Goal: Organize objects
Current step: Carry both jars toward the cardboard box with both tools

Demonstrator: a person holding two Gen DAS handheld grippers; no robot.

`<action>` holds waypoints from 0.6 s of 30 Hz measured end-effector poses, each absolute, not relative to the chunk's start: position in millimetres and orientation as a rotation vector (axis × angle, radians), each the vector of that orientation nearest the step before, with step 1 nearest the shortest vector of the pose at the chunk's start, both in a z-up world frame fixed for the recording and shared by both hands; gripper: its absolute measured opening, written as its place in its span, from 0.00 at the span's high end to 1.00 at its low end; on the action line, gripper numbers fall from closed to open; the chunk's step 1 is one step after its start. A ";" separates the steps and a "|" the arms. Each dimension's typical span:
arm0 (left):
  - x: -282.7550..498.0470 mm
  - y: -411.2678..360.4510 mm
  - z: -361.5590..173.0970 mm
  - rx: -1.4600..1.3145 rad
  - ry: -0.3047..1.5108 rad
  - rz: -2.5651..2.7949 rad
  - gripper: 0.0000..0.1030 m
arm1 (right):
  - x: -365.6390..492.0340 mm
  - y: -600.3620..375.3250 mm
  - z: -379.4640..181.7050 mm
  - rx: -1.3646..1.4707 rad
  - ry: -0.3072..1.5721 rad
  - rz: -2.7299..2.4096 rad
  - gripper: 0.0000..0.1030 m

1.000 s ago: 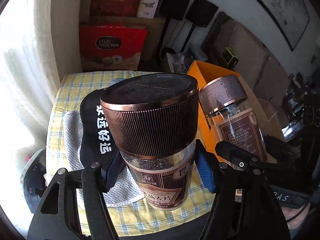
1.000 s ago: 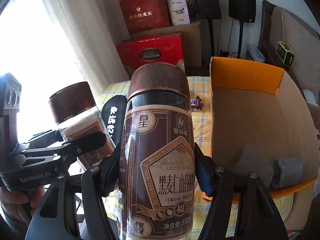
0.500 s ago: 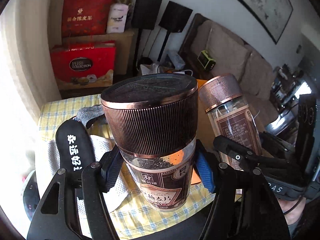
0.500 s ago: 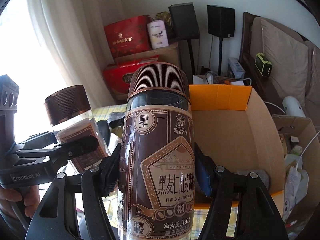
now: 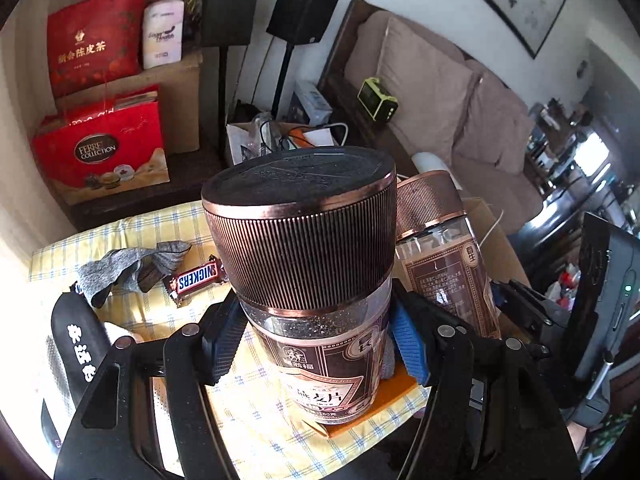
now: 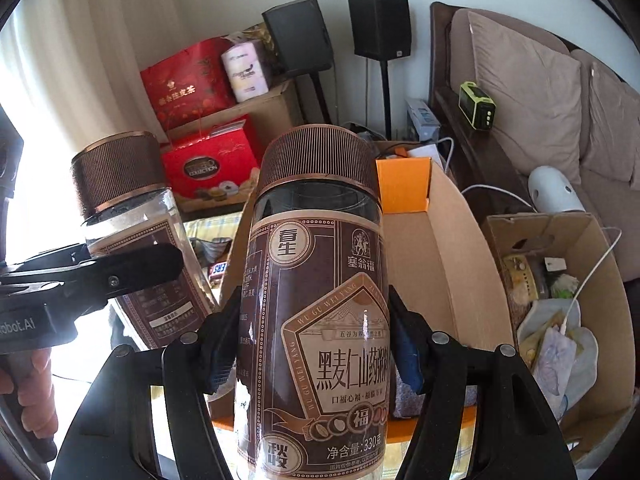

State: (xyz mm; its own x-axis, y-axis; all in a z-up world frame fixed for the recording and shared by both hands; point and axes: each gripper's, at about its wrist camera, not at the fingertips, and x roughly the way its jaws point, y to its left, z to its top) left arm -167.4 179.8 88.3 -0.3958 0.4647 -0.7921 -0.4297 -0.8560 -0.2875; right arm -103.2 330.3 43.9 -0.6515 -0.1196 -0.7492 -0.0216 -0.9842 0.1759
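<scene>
My left gripper (image 5: 316,344) is shut on a clear jar with a ribbed copper lid (image 5: 304,240), held upright above the table's front edge. My right gripper (image 6: 312,344) is shut on a second, like jar with a brown label (image 6: 320,300), held upright in front of the orange-rimmed cardboard box (image 6: 436,248). Each jar shows in the other view: the right one (image 5: 440,256) just right of the left, the left one (image 6: 132,216) at the left. A Snickers bar (image 5: 198,280), a grey sock (image 5: 128,268) and a black insole (image 5: 80,344) lie on the yellow checked tablecloth (image 5: 160,232).
Red gift bags (image 5: 104,148) and cartons stand behind the table, with two black speakers (image 5: 304,12) on stands. A brown sofa (image 5: 440,92) runs along the right. A second open carton (image 6: 560,280) with clutter sits on the floor to the right of the box.
Both grippers, each with its jar, have swung to the right and risen. The view now takes in the sofa and the box's far side; the Snickers bar and sock have come into sight.
</scene>
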 end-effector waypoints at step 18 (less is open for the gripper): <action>-244.6 257.1 -11.7 -1.539 0.155 2.219 0.38 | -155.6 390.4 -9.8 1.448 -0.376 -2.789 0.36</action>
State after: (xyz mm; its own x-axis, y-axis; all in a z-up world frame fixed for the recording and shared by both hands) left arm -244.6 257.1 -11.7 -0.2890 0.2849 -0.9140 -0.4092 -0.8998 -0.1511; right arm -155.6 390.4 -9.8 -0.5813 -0.0885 -0.8089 -0.1287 -0.9715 0.1989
